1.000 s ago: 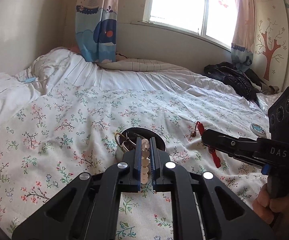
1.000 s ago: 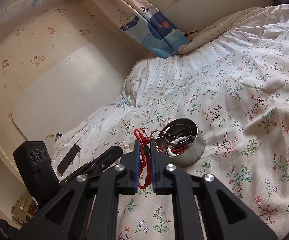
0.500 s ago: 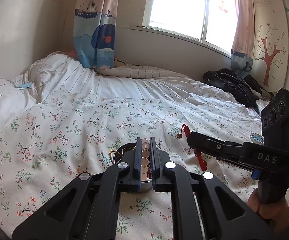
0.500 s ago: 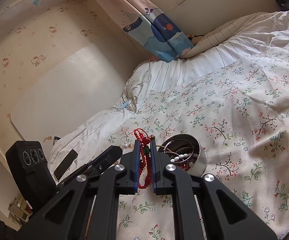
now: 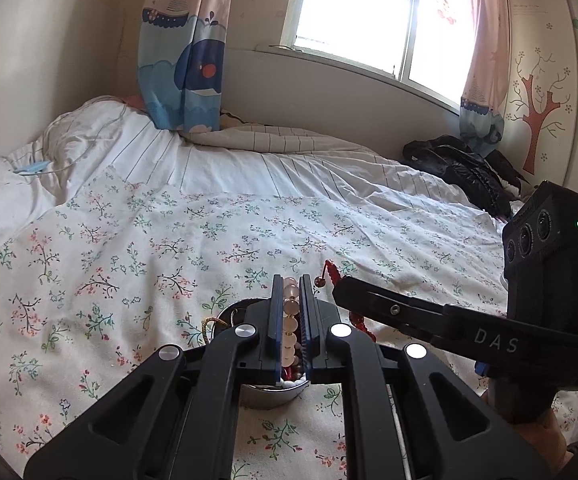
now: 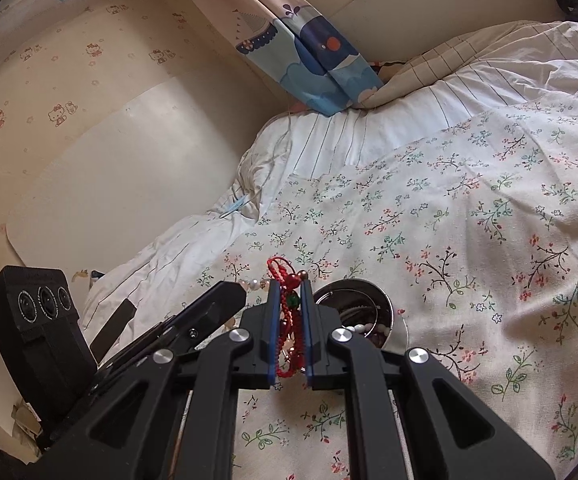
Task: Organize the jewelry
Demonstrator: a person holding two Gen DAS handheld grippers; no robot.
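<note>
Looking along the left gripper point(image 5: 289, 292), I see its fingers point(image 5: 276, 312) clamped on a pink bead bracelet point(image 5: 290, 320), the strand running lengthwise up the narrow gap between the blue pads and poking out past the tips. Directly beneath and just beyond those tips sits the round metal tin point(image 5: 267, 394) on the flowered bedspread point(image 5: 129, 248), its rim showing on either side of the tool, a gold bangle point(image 5: 213, 325) leaning at its left edge. The right gripper point(image 5: 339, 290) reaches in from the right, a red corded bracelet point(image 5: 331, 272) dangling at its tip, just beside the left one. From the right gripper's own camera point(image 6: 289, 284), its fingers point(image 6: 275, 320) are closed on that red corded bracelet point(image 6: 287, 320), which hangs as a long loop down between the pads with a green bead near the top. The tin point(image 6: 395, 312) lies just to the right of these tips and slightly ahead, white beads visible inside it, while the left gripper point(image 6: 225, 296) comes in from the left with a few pale beads at its tip. Judging by this, both strands hang near the tin, the left hand's more squarely over it; whether they are meant to go in or come out I cannot tell.
</note>
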